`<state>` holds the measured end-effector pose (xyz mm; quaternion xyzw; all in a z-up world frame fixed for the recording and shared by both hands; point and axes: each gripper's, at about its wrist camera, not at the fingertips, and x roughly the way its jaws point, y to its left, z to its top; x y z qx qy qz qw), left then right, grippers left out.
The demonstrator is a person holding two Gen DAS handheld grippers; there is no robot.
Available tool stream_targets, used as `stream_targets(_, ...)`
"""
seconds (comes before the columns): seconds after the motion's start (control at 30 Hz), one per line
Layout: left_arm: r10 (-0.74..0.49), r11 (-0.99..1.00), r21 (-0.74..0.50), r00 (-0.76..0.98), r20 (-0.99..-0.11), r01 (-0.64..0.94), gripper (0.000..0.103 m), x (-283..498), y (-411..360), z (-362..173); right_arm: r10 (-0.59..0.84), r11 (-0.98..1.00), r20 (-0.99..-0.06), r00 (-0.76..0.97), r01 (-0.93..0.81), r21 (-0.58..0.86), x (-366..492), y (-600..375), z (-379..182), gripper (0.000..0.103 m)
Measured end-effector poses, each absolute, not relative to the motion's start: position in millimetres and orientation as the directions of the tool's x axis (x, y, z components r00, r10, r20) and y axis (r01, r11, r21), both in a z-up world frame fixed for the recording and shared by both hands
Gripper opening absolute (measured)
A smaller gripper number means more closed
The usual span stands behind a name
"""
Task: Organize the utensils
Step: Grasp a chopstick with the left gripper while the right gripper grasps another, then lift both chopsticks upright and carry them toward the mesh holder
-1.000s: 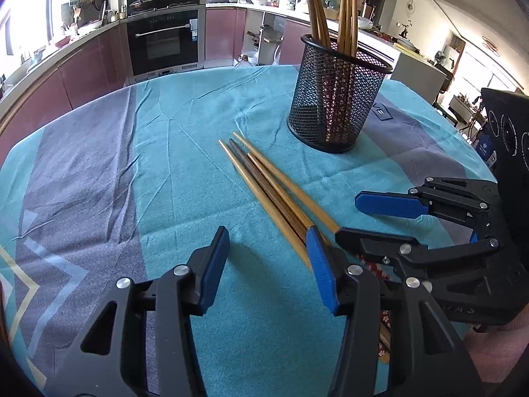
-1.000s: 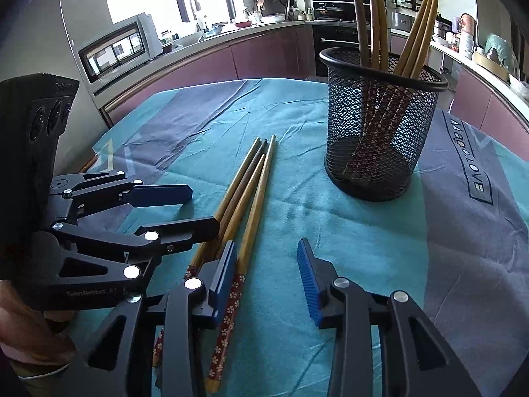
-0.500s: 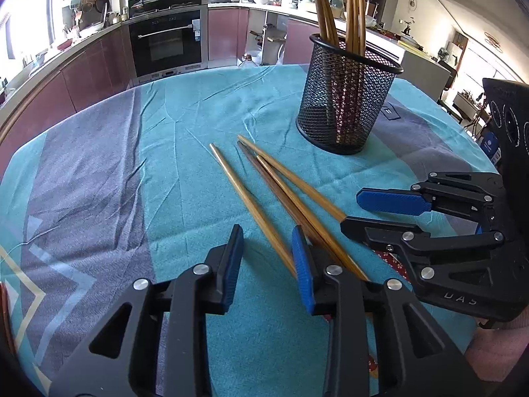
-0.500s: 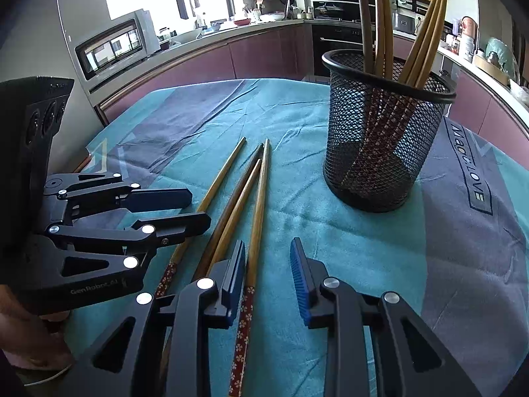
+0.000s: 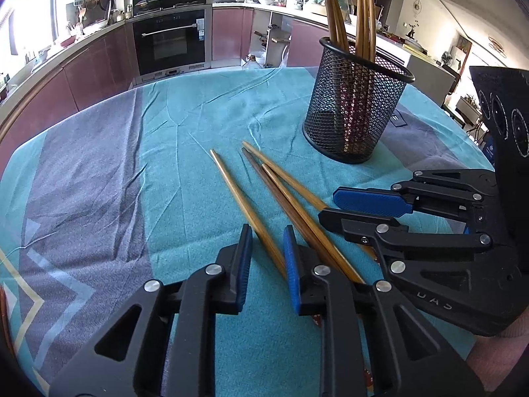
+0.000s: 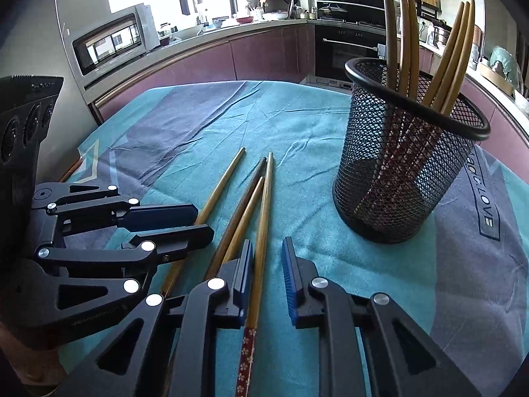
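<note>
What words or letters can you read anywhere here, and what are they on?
"LOVE": on the grey band of the tablecloth, end of a longer print; the rest is too warped to read.
Small lettering on the left gripper body and on the right gripper body: too blurred to read.

4 loose chopsticks [image 5: 284, 195] flat on table, tips toward 11 o'clock, w/ red floral butt ends. Black mesh holder [image 5: 353, 112] upright at 1 o'clock, approx. 5 more chopsticks standing inside.

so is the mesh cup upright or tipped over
Upright: the mesh cup stands on its base on the tablecloth, chopsticks sticking out its top.
</note>
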<state>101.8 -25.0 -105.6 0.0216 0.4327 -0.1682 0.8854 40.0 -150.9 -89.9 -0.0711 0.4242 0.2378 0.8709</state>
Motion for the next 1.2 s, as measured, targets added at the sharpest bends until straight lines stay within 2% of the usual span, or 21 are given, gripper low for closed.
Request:
stream_targets(0.3, -0.277, 0.947, -0.120, 0.571, -0.773, 0.297, 0.016, 108.0, -26.7, -105.9, 0.358, 0.882, -0.770, 0.528, -0.462, 0.093, 42.8, -154.2, -89.4, 0.005)
stream_targets(1.2, -0.309, 0.945, -0.170, 0.585, -0.750, 0.281, 0.007, 101.0, -22.4, -96.4, 0.451, 0.870, -0.707, 0.545, -0.447, 0.210, 28.1, -187.0, -69.7, 0.005)
